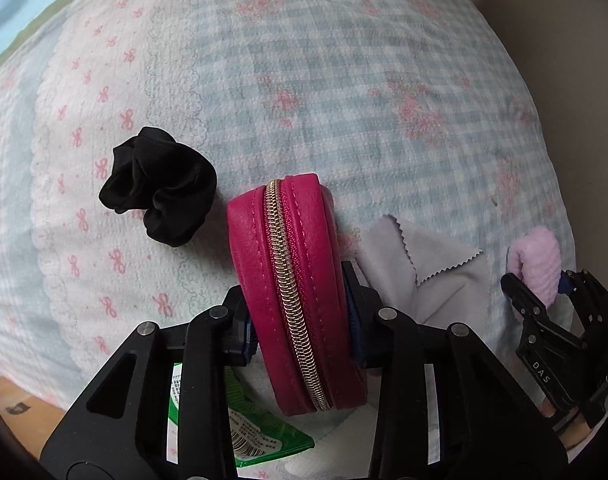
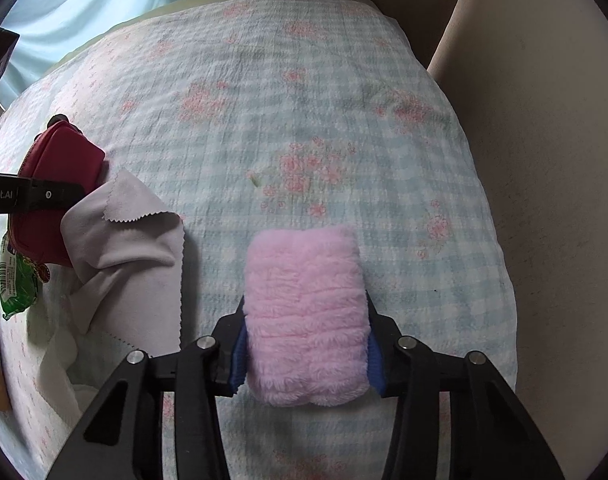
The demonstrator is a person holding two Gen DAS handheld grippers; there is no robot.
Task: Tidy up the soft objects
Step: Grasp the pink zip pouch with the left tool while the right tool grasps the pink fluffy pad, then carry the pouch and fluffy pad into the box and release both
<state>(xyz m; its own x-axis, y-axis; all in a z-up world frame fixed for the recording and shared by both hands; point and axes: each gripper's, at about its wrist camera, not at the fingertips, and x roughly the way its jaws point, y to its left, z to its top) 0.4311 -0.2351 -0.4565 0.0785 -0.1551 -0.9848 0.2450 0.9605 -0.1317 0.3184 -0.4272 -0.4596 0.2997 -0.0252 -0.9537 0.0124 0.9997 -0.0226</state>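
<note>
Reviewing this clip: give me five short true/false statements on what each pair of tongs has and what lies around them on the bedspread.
1. The left tongs clamp a pink zippered pouch. True.
2. The right tongs are empty. False: they clamp a fluffy pink roll.
3. A black scrunchie lies left of the pouch in the left wrist view. True.
4. The grey cloth is neatly folded. False: it lies crumpled.
5. The scrunchie is inside the pouch. False: it lies on the bedspread; the zip looks closed.

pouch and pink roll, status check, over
Left gripper shut on pouch. Right gripper shut on pink roll. Grey cloth lies between them, scrunchie loose.
</note>
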